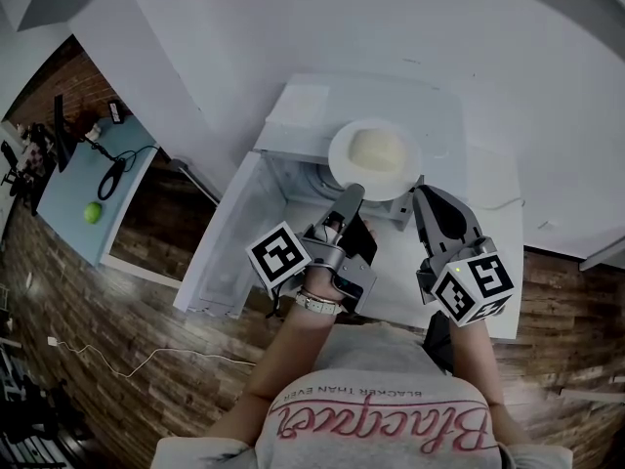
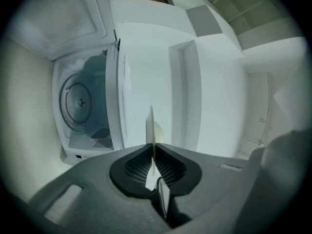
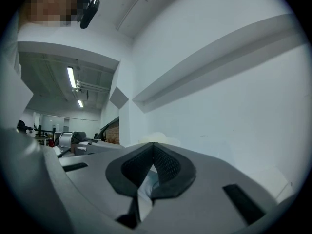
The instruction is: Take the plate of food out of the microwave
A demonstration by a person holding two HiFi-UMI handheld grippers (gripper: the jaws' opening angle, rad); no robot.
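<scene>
A white plate (image 1: 342, 169) carrying a pale mound of food (image 1: 376, 150) hangs level above the open microwave (image 1: 293, 179). My left gripper (image 1: 354, 191) is shut on the plate's near rim. In the left gripper view the plate (image 2: 150, 126) runs edge-on between the closed jaws of that gripper (image 2: 153, 147), and the empty glass turntable (image 2: 78, 101) shows in the cavity at the left. My right gripper (image 1: 418, 189) is shut with its tips at the plate's right rim; whether they touch it I cannot tell. From the right gripper (image 3: 153, 145) the food (image 3: 158, 137) peeks just over the tips.
The microwave door (image 1: 227, 252) swings open to the left. The microwave stands on a white counter (image 1: 488, 193) against a white wall. At the far left a blue table (image 1: 73, 189) holds a green ball (image 1: 93, 212) and cables. A wooden floor lies below.
</scene>
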